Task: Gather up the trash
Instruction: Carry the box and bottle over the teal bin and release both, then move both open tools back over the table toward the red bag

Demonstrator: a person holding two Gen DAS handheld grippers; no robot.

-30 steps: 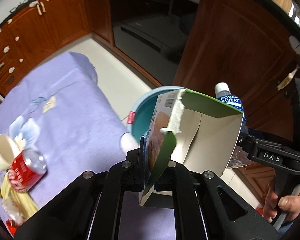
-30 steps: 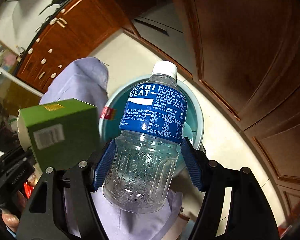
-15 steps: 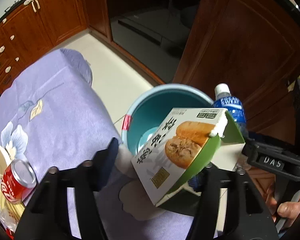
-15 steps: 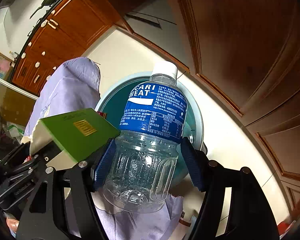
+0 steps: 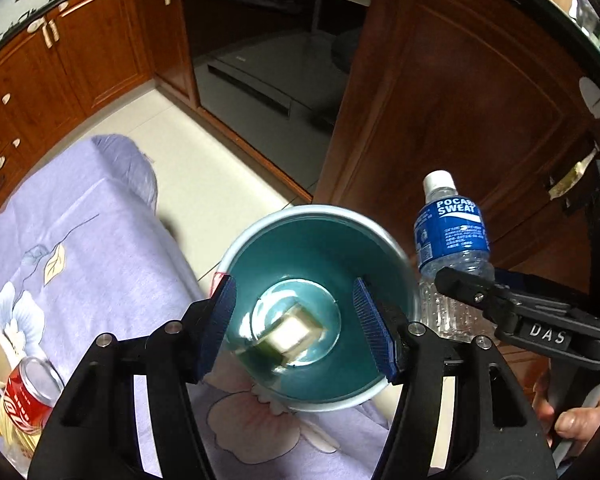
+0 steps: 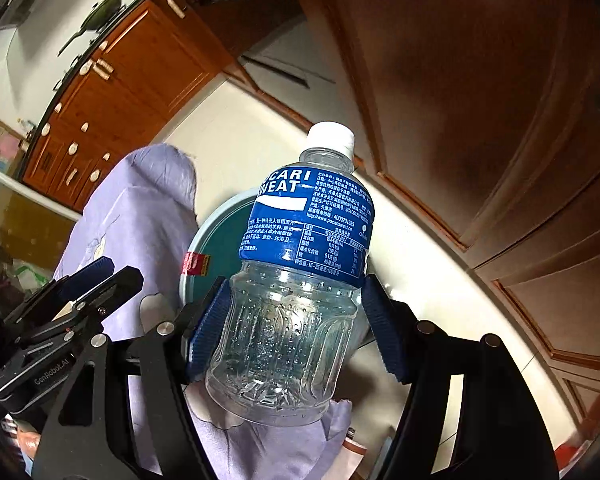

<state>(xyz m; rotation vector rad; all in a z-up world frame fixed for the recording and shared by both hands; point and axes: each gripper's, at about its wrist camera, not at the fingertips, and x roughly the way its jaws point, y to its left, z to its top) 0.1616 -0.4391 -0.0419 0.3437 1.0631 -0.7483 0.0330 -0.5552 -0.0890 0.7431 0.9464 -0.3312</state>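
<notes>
Dropped from the left gripper [image 5: 296, 328] a moment ago, the green-and-white food box [image 5: 290, 330] now lies at the bottom of the teal bin [image 5: 320, 220], which stands on the floor just beside the lavender-covered table [image 5: 80, 248]. That gripper hangs over the bin with jaws wide apart and empty. To its right, the right gripper [image 6: 296, 332] clamps an empty Pocari Sweat bottle [image 6: 300, 264] by its clear lower body, cap pointing away. A red soda can [image 5: 28, 394] lies at the table's near left.

Both wrist views downward, sharing bin [image 5: 260, 236]
</notes>
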